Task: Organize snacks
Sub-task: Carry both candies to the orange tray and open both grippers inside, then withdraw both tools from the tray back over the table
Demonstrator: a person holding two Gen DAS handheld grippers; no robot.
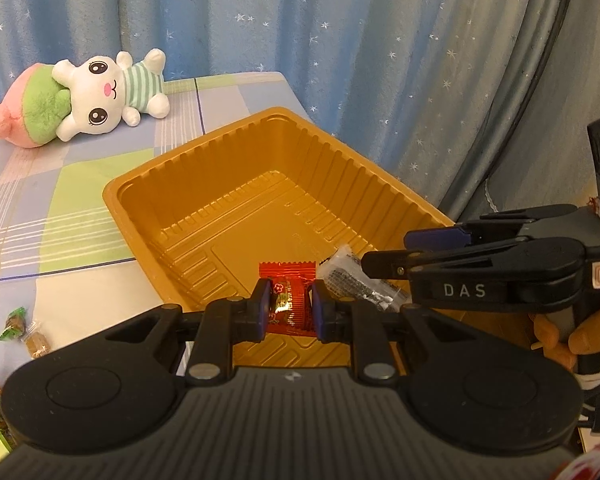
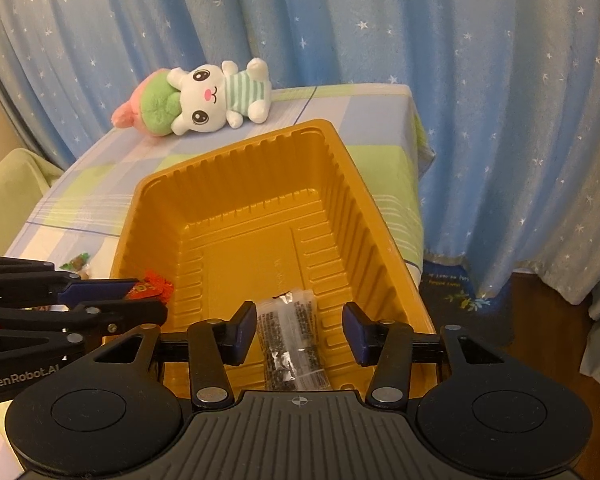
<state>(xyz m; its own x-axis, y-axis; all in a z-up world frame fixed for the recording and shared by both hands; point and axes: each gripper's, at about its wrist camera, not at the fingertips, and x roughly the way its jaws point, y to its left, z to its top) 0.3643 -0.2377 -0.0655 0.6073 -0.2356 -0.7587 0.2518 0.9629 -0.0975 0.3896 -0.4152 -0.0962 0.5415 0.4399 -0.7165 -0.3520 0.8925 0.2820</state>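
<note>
A tray [image 2: 236, 168] sits on the tabletop [image 2: 380, 108], near its right edge. Behind the tray, toward the curtain [image 2: 500, 120], a plush toy [image 2: 204, 100] lies on its side. To the left of the tray, 2 wrapped sweets [image 1: 24, 330] lie on the tabletop. Over the tray's near end, the left claw [image 1: 288, 308] clamps a snack packet [image 1: 290, 300] between its pads. Just right of it, the right claw [image 2: 300, 332] stands with its pads apart on either side of a clear sachet [image 2: 292, 344], which lies inside the tray at its near wall.
</note>
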